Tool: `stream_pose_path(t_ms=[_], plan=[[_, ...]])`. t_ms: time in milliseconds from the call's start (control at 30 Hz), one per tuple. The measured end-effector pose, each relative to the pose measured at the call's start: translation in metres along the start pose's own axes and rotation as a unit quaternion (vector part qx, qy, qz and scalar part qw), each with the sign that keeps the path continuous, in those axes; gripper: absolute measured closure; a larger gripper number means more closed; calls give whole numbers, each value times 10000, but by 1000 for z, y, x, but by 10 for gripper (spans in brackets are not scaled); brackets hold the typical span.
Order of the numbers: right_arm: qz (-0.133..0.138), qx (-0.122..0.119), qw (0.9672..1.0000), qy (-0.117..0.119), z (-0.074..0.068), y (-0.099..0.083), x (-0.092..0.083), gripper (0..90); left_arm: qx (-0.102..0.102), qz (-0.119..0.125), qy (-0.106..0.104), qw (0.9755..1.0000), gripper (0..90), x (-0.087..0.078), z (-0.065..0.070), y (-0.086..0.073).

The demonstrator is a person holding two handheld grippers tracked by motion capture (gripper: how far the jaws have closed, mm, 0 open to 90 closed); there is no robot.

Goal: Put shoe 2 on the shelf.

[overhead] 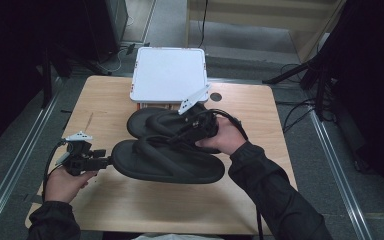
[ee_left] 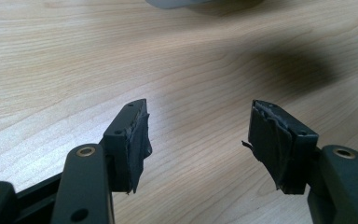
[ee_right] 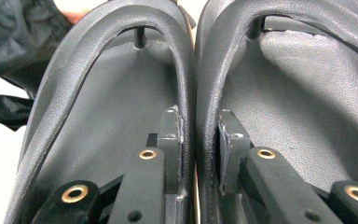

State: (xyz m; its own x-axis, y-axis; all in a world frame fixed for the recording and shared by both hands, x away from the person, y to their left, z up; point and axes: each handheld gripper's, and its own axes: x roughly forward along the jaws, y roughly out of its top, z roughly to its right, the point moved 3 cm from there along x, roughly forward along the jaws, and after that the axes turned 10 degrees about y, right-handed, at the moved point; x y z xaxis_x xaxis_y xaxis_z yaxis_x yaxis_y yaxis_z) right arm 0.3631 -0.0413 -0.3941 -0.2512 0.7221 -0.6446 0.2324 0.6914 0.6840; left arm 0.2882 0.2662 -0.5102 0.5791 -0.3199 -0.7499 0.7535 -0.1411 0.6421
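The right tongs (ee_right: 199, 140) clench the touching inner straps of 2 black flip-flops (overhead: 167, 160), which lie side by side mid-bench (overhead: 250, 107), at 6 o'clock of a white box (overhead: 169, 75). The left tongs (ee_left: 198, 140) gape, released, at 9 o'clock of the nearer flip-flop.

Front of table (overhead: 145, 205) bare wood, free to pass betw. the forearms; left strip by left gripper (overhead: 96, 159) also bare, its jaws apart w/ nothing betw. them. Centre blocked: two sandals (overhead: 167, 161) side by side, right gripper (overhead: 172, 139) pinching their adjoining straps. Back edge taken by white box (overhead: 169, 74); bare wood either side of it, small hole (overhead: 216, 97) just right.
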Motion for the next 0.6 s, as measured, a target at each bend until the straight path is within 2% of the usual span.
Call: stream_pose_path(t_ms=[167, 300, 433, 567, 600], plan=[[24, -79, 9999, -96, -5, 22, -12, 761, -6, -17, 2, 10000, 385, 0, 1, -1], [59, 37, 9996, -278, -4, 38, -20, 761, -8, -8, -1, 10000, 384, 1, 1, -1], [86, 207, 9982, -558, 4, 52, -27, 760, -2, -13, -18, 10000, 384, 1, 1, -1], [211, 504, 9944, -905, 20, 62, -33, 761, 19, -30, -47, 10000, 384, 2, 1, -1], [277, 610, 9926, -1012, 25, 64, -35, 760, 18, -40, -56, 10000, 384, 2, 2, -1]])
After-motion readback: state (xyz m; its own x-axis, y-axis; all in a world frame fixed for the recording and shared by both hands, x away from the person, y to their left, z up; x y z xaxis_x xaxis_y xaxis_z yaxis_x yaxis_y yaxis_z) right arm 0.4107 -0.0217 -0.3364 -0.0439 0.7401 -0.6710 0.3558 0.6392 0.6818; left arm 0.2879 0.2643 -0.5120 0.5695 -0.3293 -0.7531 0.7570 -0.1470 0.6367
